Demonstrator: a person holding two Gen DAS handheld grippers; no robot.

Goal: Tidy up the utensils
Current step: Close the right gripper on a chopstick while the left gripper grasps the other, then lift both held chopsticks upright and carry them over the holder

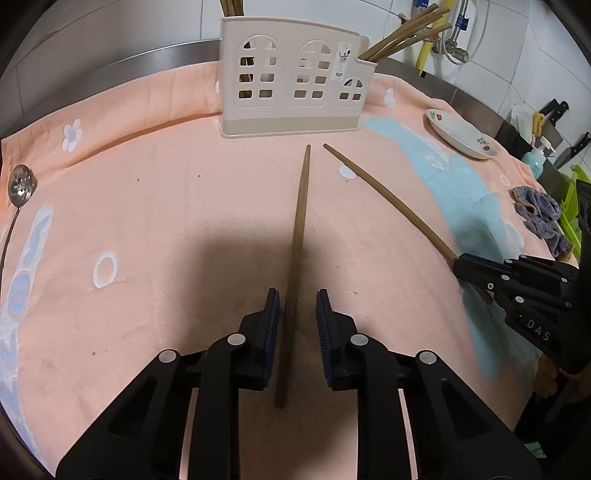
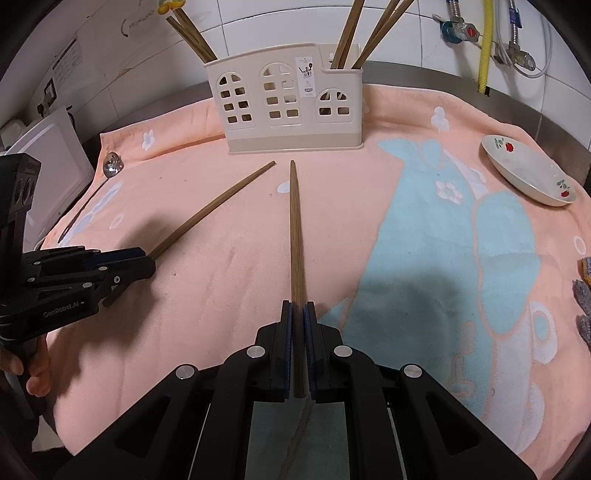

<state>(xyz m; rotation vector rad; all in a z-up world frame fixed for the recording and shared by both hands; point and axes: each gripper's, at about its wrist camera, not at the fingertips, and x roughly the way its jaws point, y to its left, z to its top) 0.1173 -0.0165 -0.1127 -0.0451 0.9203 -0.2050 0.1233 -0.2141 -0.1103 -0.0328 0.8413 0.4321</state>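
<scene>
A brown chopstick (image 1: 301, 221) runs between the jaws of my left gripper (image 1: 297, 295), its tip toward the cream utensil holder (image 1: 288, 85). It lies against the left pad, with a gap to the right pad, so the jaws stand open around it. My right gripper (image 2: 298, 304) is shut on a second chopstick (image 2: 295, 229), which also points at the holder (image 2: 284, 107). In the left wrist view this gripper (image 1: 460, 264) sits at the right edge with its chopstick (image 1: 384, 195). Several chopsticks (image 2: 347, 33) stand in the holder's end compartments.
A peach towel (image 1: 147, 221) with a blue whale pattern covers the counter. A slotted metal spoon (image 1: 22, 184) lies at its left edge. A flowered dish (image 2: 528, 177) and a grey cloth (image 1: 543, 218) lie to the right. Knives (image 1: 554, 110) stand beyond, against the tiled wall.
</scene>
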